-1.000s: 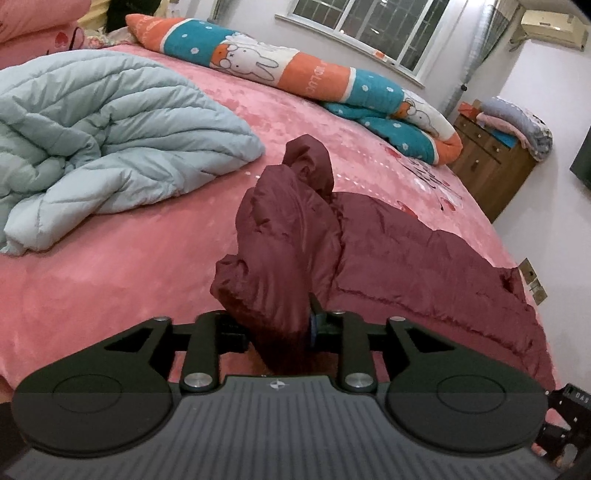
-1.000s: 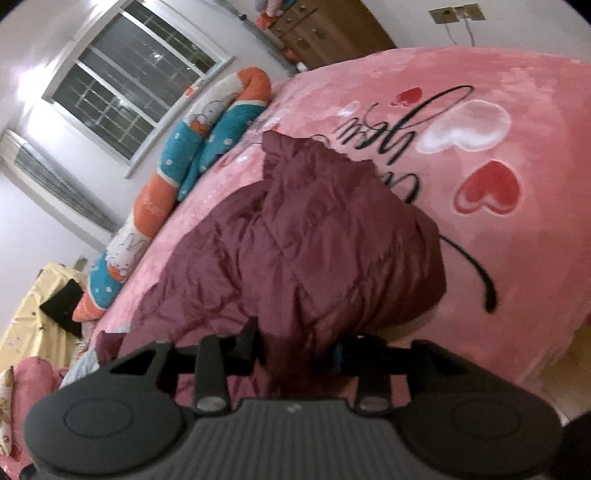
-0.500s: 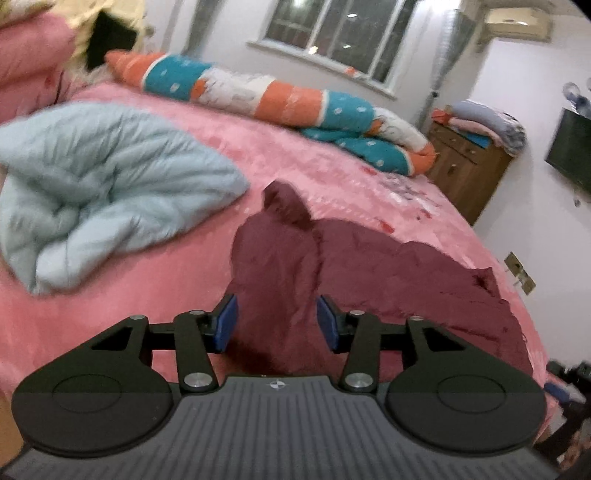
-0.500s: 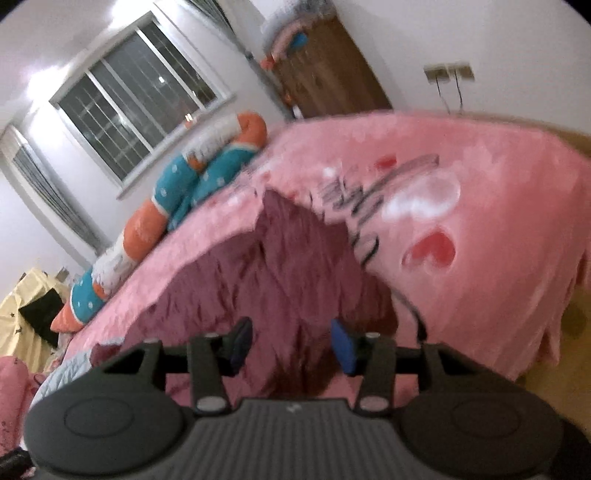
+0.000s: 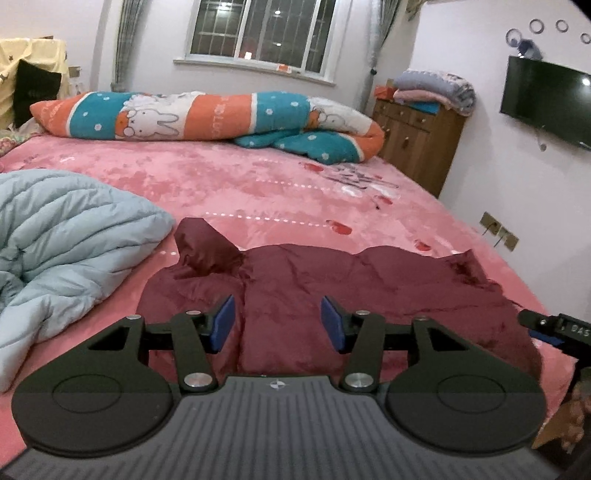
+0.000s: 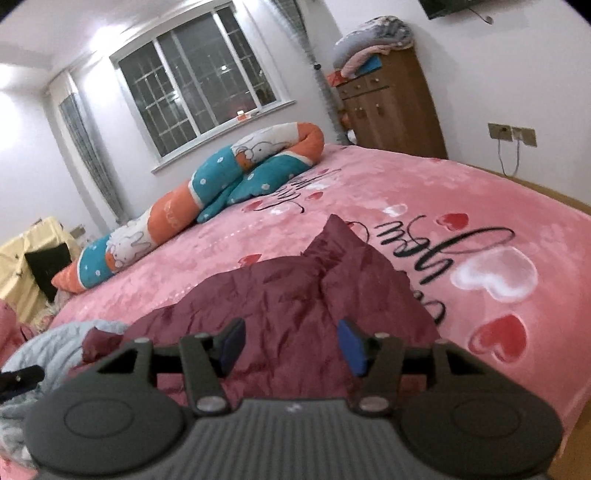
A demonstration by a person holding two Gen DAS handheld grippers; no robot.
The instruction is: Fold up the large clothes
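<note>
I'm looking across a wide bed (image 5: 258, 184) under a pink plush cover, with a barred window (image 5: 258, 29) behind it and a wooden dresser (image 5: 417, 144) off to the side. A rolled rabbit-print quilt (image 5: 207, 114) lies along the far edge, and a pale blue down coat (image 5: 62, 236) sits crumpled on the side of my left gripper.

The garment I'm working on, the maroon puffer jacket (image 5: 314, 280), is spread on the near part of the bed, just ahead of both tools. It lies fairly flat and wide, one sleeve or corner poking up toward the blue coat, the far end peaking near the heart print in the right wrist view.

My left gripper (image 5: 275, 325) has just been opening its fingers; they now stand apart with only the jacket's surface seen below and beyond them, nothing pinched. The right gripper (image 6: 291, 347) has likewise just been letting go, and its blue pads (image 6: 351, 347) are clear of the cloth.

As I judge it, one fold has been laid down and released, so the jacket is partly done at best. It is not yet a compact bundle: the sleeves and the long body seem to need folding in. The blue coat looks untouched, so much of the job remains.
</note>
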